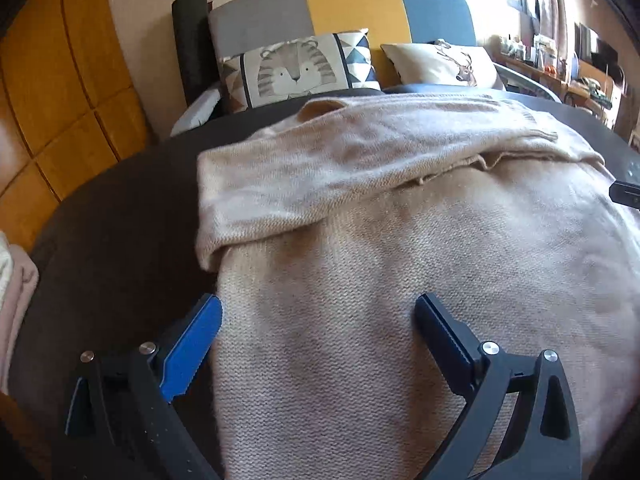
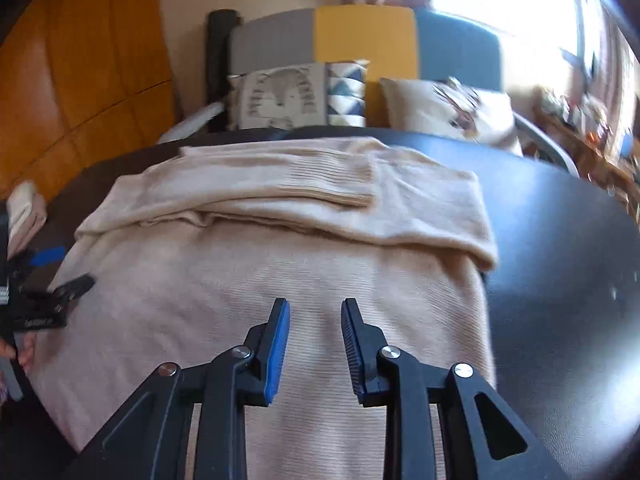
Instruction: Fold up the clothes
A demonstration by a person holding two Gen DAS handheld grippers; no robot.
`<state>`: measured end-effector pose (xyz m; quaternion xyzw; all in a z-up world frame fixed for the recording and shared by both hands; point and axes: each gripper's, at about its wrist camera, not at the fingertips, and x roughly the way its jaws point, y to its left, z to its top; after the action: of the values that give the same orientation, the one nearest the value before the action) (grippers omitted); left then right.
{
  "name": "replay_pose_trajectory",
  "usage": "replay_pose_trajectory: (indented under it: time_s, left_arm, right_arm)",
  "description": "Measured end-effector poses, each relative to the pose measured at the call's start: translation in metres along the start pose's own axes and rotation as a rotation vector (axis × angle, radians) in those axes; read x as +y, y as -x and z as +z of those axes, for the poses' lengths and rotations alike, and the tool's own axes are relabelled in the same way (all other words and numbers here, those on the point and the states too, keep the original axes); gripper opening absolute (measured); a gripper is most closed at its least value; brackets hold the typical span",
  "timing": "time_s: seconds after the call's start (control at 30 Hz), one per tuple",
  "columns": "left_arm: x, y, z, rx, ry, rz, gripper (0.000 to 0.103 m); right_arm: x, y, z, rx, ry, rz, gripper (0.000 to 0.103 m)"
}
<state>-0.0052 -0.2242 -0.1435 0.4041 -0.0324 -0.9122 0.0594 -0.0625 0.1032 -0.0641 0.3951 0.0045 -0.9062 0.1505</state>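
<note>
A beige knit sweater (image 1: 400, 260) lies flat on a dark round table (image 1: 120, 220), both sleeves folded across its upper part. My left gripper (image 1: 320, 316) hangs wide open over the sweater's left edge, nothing between its fingers. In the right wrist view the same sweater (image 2: 280, 264) fills the middle, its ribbed cuff (image 2: 340, 184) lying on top. My right gripper (image 2: 316, 316) hovers over the sweater's lower body, jaws partly apart and empty. The left gripper (image 2: 60, 292) shows at that view's left edge. One fingertip (image 1: 626, 194) of the right gripper peeks in at the left wrist view's right edge.
A stack of folded pale clothes (image 2: 26, 212) sits at the table's left edge. Behind the table stands a grey, yellow and blue sofa (image 1: 352, 12) with a tiger cushion (image 1: 296, 70) and a deer cushion (image 1: 444, 64). Bare dark tabletop (image 2: 560, 260) lies right of the sweater.
</note>
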Motion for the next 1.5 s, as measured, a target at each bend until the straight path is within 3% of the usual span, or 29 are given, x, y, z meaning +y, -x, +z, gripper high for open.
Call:
replay_pose_trajectory:
  time_s: [0.17,0.37,0.53,0.67,0.77,0.83,1.03,1.17,1.3,1.5]
  left_arm:
    - [0.014,-0.011,-0.003,0.017,0.061,-0.065,0.102]
    - [0.011,-0.002,-0.004,0.015,0.031,-0.030,0.102]
    - [0.023,0.032,-0.023,-0.043,-0.042,0.066,0.102]
    - [0.034,0.058,-0.043,-0.072,-0.076,0.063,0.102]
    - [0.034,0.057,-0.057,-0.023,-0.111,0.077,0.102]
    - [0.038,0.060,-0.065,-0.034,-0.103,0.071,0.102]
    - [0.067,0.074,-0.078,0.054,0.045,-0.071,0.102]
    - [0.074,0.088,-0.097,0.109,0.083,-0.191,0.102]
    - [0.066,0.097,-0.119,0.130,0.059,-0.225,0.102]
    - [0.059,0.098,-0.120,0.140,0.068,-0.292,0.102]
  right_arm:
    - [-0.033,-0.011,-0.009,0.027,-0.067,0.018,0.025]
    - [-0.031,-0.012,-0.012,0.017,-0.028,0.002,0.025]
    - [-0.027,0.000,-0.011,0.044,-0.021,-0.022,0.026]
    - [-0.016,0.028,-0.016,-0.012,0.004,0.066,0.026]
    - [-0.006,0.029,-0.023,0.054,0.048,0.058,0.026]
    - [-0.003,0.025,-0.034,0.106,0.051,0.051,0.026]
    - [-0.016,0.043,-0.051,0.093,0.011,0.053,0.026]
    - [-0.031,0.068,-0.061,0.080,-0.033,0.096,0.026]
    - [-0.056,0.087,-0.075,0.094,-0.116,0.129,0.027]
    - [-0.085,0.104,-0.099,0.128,-0.223,0.169,0.028]
